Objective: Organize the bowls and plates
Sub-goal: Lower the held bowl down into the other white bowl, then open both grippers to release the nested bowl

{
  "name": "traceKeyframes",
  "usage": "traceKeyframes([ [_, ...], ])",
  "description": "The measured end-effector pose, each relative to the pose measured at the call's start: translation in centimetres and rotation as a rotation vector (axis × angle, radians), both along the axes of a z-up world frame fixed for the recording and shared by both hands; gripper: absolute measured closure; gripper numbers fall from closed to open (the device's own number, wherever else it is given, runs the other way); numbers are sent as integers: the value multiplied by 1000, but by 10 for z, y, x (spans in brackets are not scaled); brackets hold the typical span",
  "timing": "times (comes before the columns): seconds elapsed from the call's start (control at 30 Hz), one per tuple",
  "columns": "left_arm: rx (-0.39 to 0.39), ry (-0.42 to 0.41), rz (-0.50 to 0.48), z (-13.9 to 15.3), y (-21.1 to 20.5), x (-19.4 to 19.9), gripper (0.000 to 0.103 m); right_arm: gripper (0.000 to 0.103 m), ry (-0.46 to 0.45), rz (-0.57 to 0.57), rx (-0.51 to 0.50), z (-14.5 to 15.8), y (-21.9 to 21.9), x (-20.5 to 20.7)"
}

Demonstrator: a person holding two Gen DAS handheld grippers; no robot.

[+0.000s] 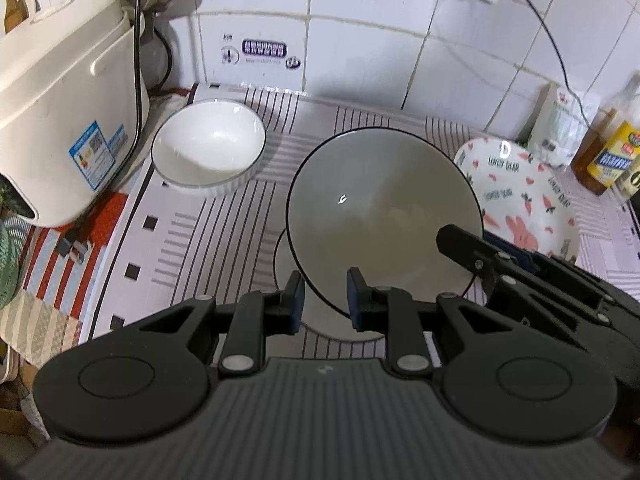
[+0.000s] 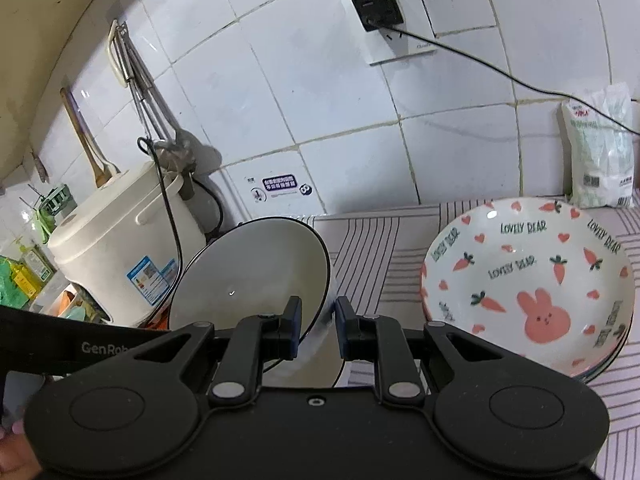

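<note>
A grey bowl with a black rim (image 1: 380,208) is tilted up above a grey plate (image 1: 324,320) on the striped mat. My left gripper (image 1: 323,300) has its jaws on either side of the bowl's lower rim. My right gripper (image 2: 317,330) is shut on the same bowl (image 2: 248,272) at its right rim; it shows in the left wrist view (image 1: 476,256). A white ribbed bowl (image 1: 208,144) sits at the back left. A stack of rabbit-and-carrot plates (image 2: 528,280) sits at the right and also shows in the left wrist view (image 1: 520,192).
A cream rice cooker (image 1: 60,112) stands at the left with its black cord. Oil bottles (image 1: 612,148) and a white bag (image 2: 600,148) stand at the back right by the tiled wall. A wall socket (image 2: 376,6) is above.
</note>
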State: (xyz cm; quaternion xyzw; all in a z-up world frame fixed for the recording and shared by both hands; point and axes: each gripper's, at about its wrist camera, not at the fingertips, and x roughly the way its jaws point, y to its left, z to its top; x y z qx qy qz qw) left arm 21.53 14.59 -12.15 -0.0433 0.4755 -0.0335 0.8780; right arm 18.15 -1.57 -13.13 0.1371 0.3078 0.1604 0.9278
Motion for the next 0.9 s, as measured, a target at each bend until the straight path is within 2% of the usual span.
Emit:
traceKeyframes([
  [0.33, 19, 61, -21, -10, 3, 4, 83, 81, -12, 17, -56, -10, 13, -8],
  [0.5, 19, 84, -33, -15, 4, 7, 82, 82, -12, 27, -116, -17, 19, -9],
  [0.77, 56, 124, -33, -21, -1, 13, 81, 82, -18, 34, -161, -23, 23, -9],
  [0.9, 42, 162, -25, -24, -1, 19, 79, 82, -17, 31, -195, -24, 28, -5],
])
